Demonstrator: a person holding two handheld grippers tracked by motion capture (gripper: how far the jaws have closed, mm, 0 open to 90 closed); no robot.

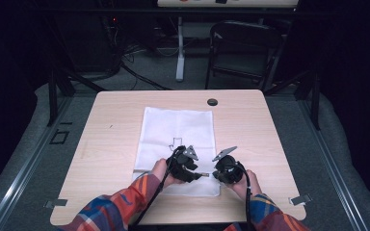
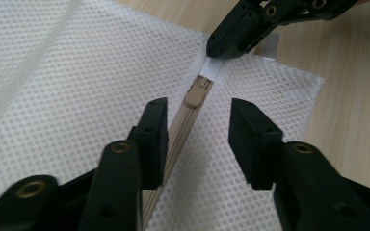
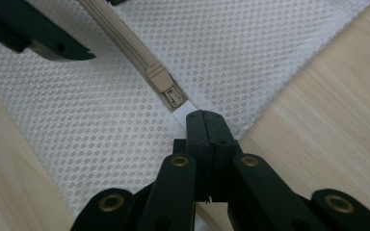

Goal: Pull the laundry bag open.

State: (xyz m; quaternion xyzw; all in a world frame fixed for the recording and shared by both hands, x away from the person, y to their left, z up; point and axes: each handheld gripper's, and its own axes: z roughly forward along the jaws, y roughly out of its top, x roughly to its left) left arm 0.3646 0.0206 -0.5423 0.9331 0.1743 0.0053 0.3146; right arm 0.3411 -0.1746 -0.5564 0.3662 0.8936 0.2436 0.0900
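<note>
A white mesh bag (image 1: 179,144) lies flat in the middle of the wooden table (image 1: 106,144), its beige zipper (image 2: 185,120) running along the near edge. The left gripper (image 2: 197,127) hovers over the zipper with its jaws apart, one on each side. The right gripper (image 3: 205,126) has its jaws pressed together on the small white tab (image 3: 183,111) at the zipper's end.

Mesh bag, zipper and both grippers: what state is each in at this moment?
mesh bag: lying flat on the table.
zipper: closed, slider at the end near the white tab.
left gripper: open, jaws either side of the zipper.
right gripper: shut on white tab.
</note>
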